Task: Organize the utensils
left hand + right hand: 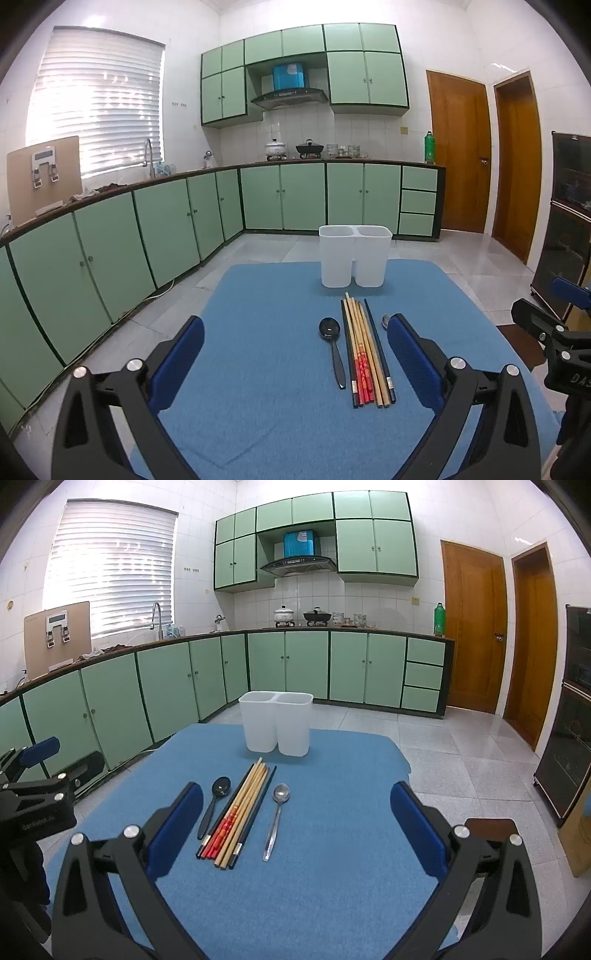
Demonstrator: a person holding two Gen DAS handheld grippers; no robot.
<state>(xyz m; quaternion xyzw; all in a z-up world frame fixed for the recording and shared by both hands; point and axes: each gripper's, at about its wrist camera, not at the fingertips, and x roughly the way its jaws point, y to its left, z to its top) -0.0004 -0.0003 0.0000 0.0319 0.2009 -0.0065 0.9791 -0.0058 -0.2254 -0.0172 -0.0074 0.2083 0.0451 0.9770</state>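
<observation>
Utensils lie in a row on the blue tabletop (pixel 332 886), just before the white two-compartment holder (pixel 275 723): a black spoon (pixel 214 808), a bundle of chopsticks (pixel 240 812) and a metal spoon (pixel 277 819). Nothing appears sorted yet (the holder's insides are hidden, so probably empty). Left tongs (pixel 295 354) and right tongs (pixel 295 830) hover spread wide, holding nothing. The next move calls for lowering one pair over a single utensil and closing.

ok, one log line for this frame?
left gripper: open, empty | right gripper: open, empty | chopsticks, black spoon, metal spoon: on mat | holder: no utensils visible
</observation>
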